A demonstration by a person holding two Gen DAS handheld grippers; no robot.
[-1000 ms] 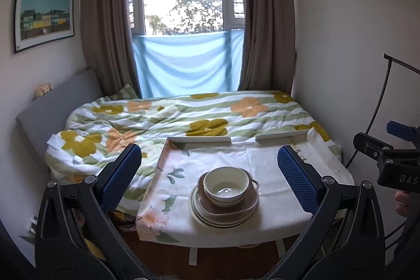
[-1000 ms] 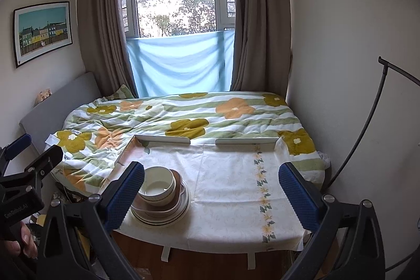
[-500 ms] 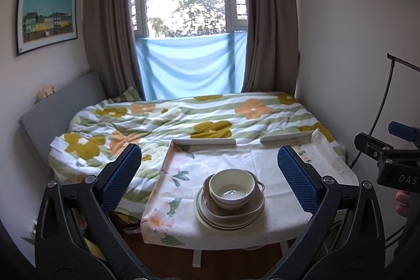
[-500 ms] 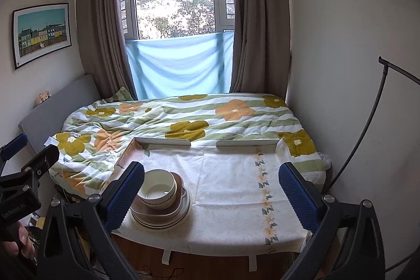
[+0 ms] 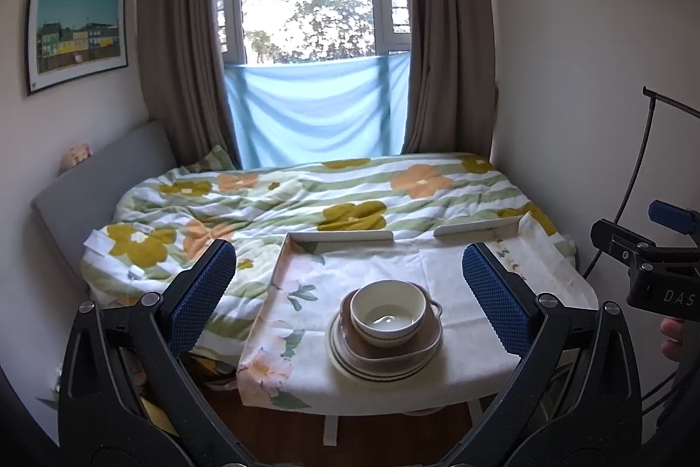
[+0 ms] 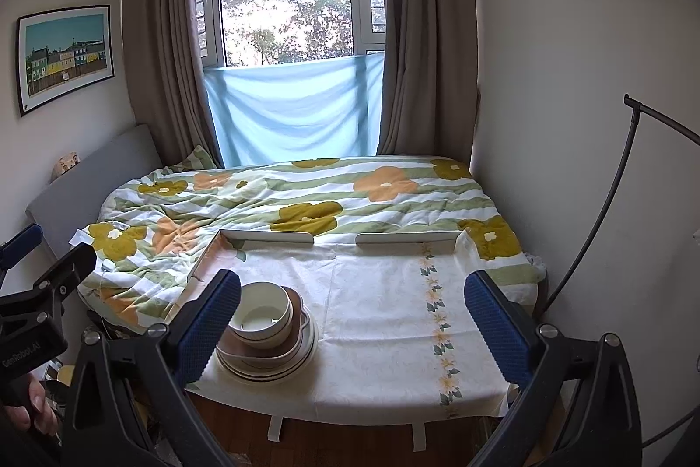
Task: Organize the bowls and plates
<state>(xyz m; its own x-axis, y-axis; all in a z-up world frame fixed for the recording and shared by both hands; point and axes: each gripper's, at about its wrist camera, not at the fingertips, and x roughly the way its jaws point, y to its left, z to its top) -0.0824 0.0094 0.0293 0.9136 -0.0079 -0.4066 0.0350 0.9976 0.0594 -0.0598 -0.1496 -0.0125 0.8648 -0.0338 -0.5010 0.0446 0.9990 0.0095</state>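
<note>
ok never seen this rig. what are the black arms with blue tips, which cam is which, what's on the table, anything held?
There is no robot. A person holds a hand gripper in each hand, and each gripper carries a fisheye camera looking out along its two fingers. The black arms with blue pads framing each picture are those fingers.

In the left wrist view you see the left gripper, with the other gripper's body at the right edge. In the right wrist view you see the right gripper.

Both are open and hold nothing.

On the table, covered by a floral cloth, sits one stack: a white bowl in a brown dish, on a few plates. The stack is near the table's front left. A bed lies behind the table.
</note>
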